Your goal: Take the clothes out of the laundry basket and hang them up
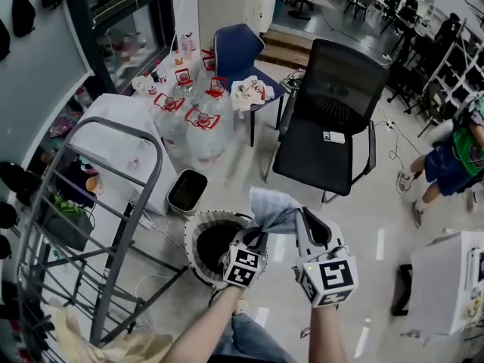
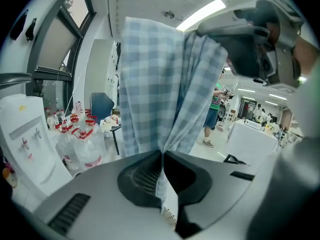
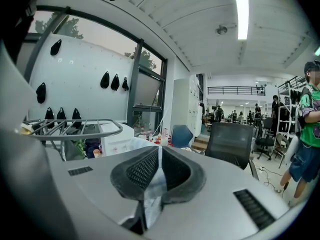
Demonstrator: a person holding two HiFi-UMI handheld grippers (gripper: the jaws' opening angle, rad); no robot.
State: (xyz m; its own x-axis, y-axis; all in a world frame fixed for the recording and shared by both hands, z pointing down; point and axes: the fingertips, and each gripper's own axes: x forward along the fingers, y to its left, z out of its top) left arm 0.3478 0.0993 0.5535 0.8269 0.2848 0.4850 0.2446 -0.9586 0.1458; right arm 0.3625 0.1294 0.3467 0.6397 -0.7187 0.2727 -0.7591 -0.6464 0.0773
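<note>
My left gripper [image 2: 162, 156] is clenched on a fold of the checked cloth [image 2: 155, 79], which rises straight up from its jaws in blue and white. My right gripper [image 3: 159, 154] is clenched on the same cloth, though its own view shows only a pale sliver between the pads [image 3: 137, 169]. Only the left gripper view shows me the check pattern. Only the head view shows the laundry basket [image 1: 193, 239], below both jaws, with the cloth held just above it. Left of the right jaws stands the drying rack [image 3: 75, 126]. Farther out are water bottles [image 1: 204, 127], and their label print is too small to read.
</note>
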